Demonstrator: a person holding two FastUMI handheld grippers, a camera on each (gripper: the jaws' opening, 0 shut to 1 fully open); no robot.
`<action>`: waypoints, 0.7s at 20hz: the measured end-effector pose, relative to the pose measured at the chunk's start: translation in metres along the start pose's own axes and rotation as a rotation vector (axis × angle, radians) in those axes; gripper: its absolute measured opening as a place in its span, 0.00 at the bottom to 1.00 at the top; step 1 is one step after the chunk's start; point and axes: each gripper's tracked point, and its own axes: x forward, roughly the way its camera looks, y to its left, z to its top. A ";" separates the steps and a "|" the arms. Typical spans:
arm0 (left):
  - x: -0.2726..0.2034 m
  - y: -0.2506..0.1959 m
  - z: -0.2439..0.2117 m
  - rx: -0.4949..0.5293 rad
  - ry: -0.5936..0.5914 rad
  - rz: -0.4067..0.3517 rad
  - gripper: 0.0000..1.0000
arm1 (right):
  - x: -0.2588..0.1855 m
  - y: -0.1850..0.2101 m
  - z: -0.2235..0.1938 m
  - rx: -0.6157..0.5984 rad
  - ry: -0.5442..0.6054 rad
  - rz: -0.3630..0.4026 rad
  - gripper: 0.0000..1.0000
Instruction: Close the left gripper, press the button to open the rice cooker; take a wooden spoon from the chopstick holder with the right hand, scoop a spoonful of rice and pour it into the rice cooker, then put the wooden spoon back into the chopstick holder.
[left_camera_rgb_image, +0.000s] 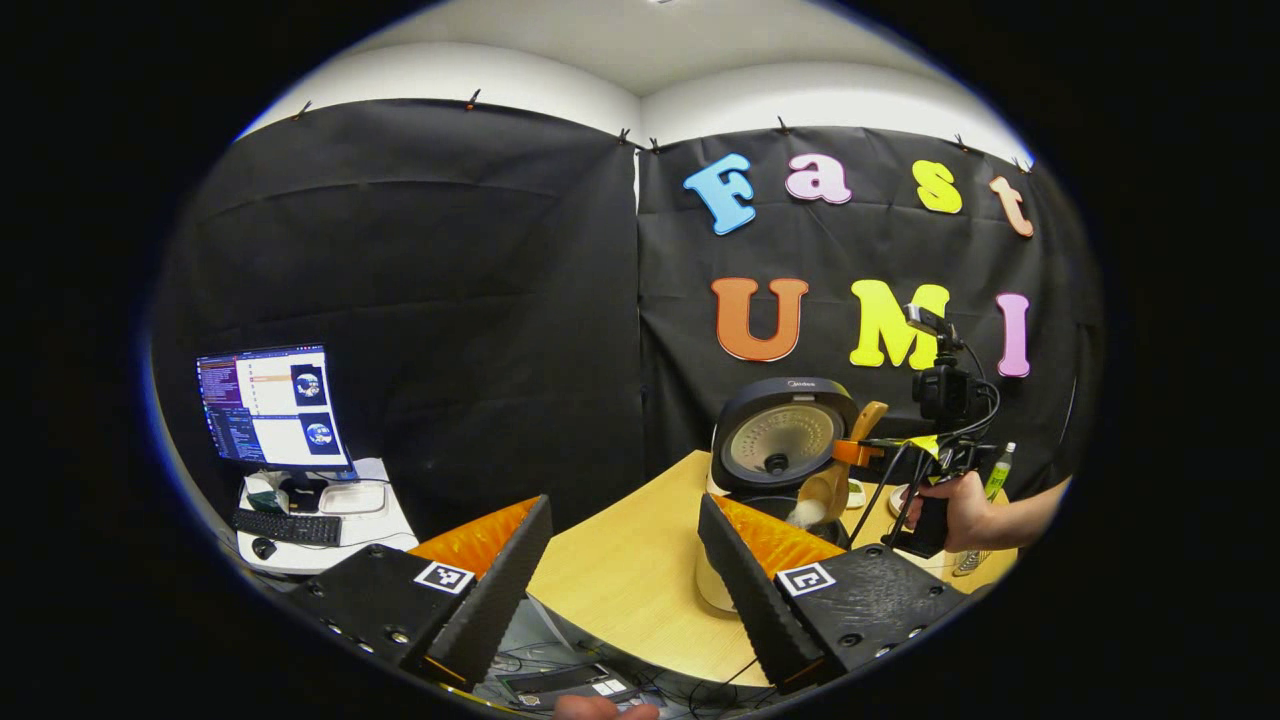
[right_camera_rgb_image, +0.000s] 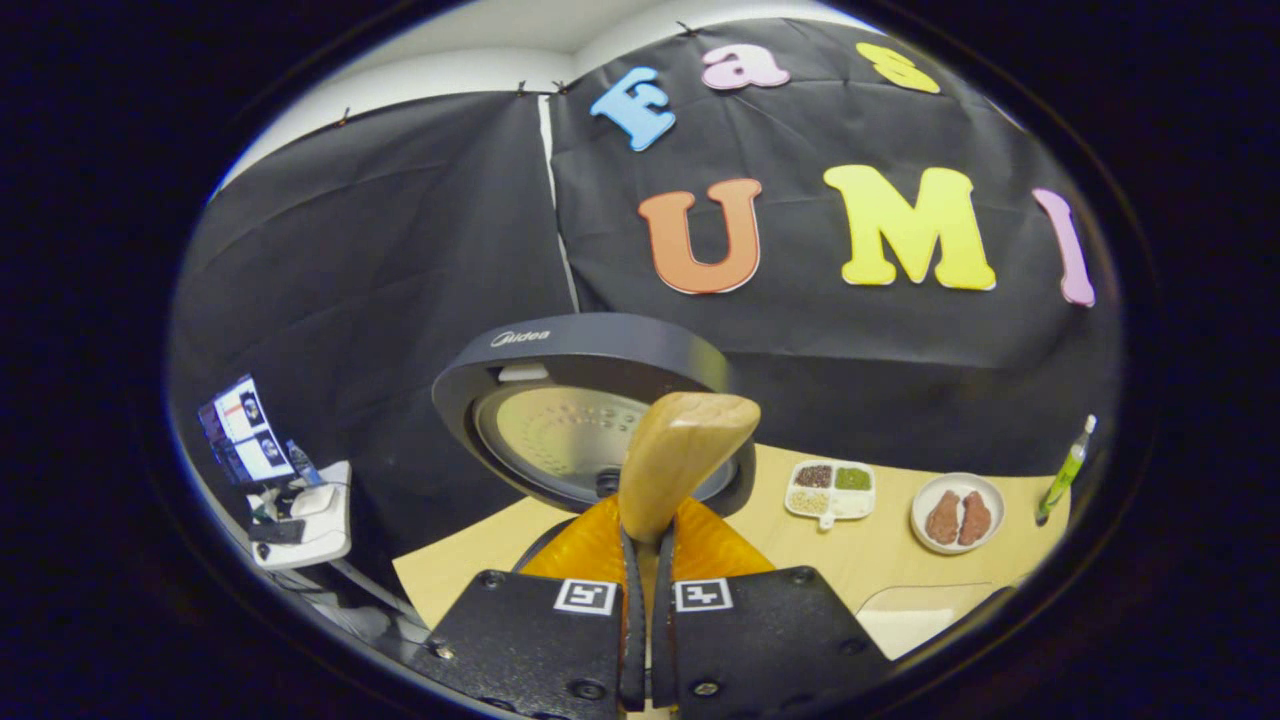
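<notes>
The rice cooker stands open on the wooden table, its round lid raised toward the wall. In the left gripper view a hand holds my right gripper over the cooker's pot. It is shut on a wooden spoon, which hangs tilted with its bowl down and white rice at its tip above the pot. In the right gripper view the spoon's handle sticks up from my right gripper. My left gripper is open and holds nothing, low at the table's near edge.
A divided dish, a plate with brown pieces and a green bottle stand on the table right of the cooker. A pale container shows at the lower right. A monitor and keyboard stand on a side table.
</notes>
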 end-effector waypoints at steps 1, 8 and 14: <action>0.000 0.000 0.000 -0.001 -0.001 -0.003 0.95 | 0.000 0.004 -0.001 -0.051 -0.005 0.004 0.08; -0.001 -0.003 -0.006 -0.021 0.007 -0.032 0.95 | -0.003 0.035 -0.008 -0.373 -0.040 0.018 0.08; 0.002 -0.005 -0.016 -0.040 0.025 -0.060 0.95 | -0.006 0.056 -0.012 -0.481 -0.046 0.057 0.08</action>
